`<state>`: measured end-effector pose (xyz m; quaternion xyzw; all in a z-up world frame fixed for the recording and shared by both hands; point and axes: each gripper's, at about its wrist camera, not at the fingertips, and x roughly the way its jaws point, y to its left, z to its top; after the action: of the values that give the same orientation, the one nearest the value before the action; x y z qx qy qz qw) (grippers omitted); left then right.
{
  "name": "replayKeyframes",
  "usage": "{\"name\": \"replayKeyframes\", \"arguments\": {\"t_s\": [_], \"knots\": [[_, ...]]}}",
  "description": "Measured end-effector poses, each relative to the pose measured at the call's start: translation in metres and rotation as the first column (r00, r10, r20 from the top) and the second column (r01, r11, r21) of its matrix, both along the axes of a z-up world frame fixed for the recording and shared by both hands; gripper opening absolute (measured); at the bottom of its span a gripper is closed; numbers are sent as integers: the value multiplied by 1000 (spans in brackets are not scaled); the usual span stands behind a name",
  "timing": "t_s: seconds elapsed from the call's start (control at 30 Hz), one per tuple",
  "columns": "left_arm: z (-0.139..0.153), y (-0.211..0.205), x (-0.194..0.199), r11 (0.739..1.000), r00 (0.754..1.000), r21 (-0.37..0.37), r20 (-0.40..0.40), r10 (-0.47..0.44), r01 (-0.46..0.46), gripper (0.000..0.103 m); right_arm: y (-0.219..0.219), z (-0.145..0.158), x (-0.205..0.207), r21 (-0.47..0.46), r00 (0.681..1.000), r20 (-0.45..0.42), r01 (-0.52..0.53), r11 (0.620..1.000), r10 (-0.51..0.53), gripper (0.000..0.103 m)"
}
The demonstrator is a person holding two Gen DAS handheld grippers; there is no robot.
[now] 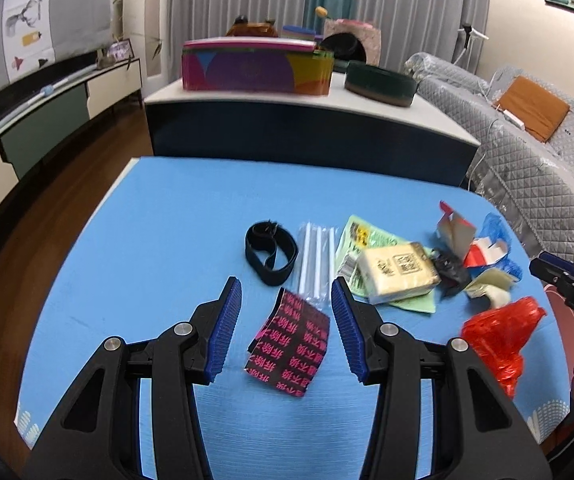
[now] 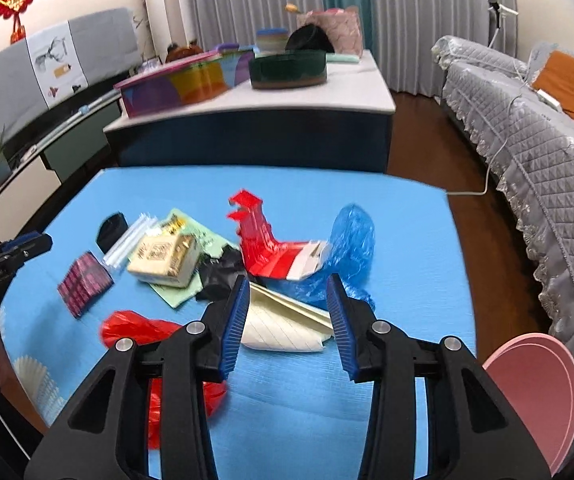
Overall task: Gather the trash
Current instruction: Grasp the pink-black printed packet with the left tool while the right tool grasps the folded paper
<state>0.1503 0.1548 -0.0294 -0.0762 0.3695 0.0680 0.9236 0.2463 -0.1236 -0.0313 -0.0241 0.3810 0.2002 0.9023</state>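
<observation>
Trash lies on a blue table (image 1: 159, 216). My left gripper (image 1: 286, 296) is open, its jaws either side of a black wrapper with pink characters (image 1: 289, 346). Beyond it lie a black band (image 1: 271, 252), wrapped white straws (image 1: 317, 256), a cream packet (image 1: 397, 272) on a green sheet, black plastic (image 1: 449, 270), torn red-and-white carton (image 1: 457, 228), blue plastic (image 1: 497, 228) and a red bag (image 1: 499, 332). My right gripper (image 2: 287, 294) is open, its jaws around a folded cream paper (image 2: 283, 326). The red carton (image 2: 263, 240), blue plastic (image 2: 351, 248) and red bag (image 2: 139, 330) lie close by.
A pink round bin rim (image 2: 539, 384) shows at the table's right side. A second table with colourful boxes (image 1: 255, 64) stands behind. A grey quilted sofa (image 2: 527, 140) runs along the right. A low cabinet (image 1: 47, 120) lines the left wall.
</observation>
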Motion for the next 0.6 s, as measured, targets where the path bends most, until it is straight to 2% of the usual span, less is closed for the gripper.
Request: {"name": "replayKeyframes", "arguments": {"t_s": [0.17,0.23,0.4,0.6], "knots": [[-16,4,10,1000,998,-26,-57,4,-5,47,6,-19,11,-22,999,-35,-12,1000,12,44],[-25,5,16,999,996,-34,-87,3,-6,52,9,-25,14,-36,999,-45,-21,999,19,44],[-41,6,25,998,990,-58,-143,-8,0,54,11,-36,21,-76,998,-65,-23,997,18,45],[-50,4,33,997,985,-74,-173,-22,10,54,15,-42,21,-99,995,-84,-59,993,51,44]]}}
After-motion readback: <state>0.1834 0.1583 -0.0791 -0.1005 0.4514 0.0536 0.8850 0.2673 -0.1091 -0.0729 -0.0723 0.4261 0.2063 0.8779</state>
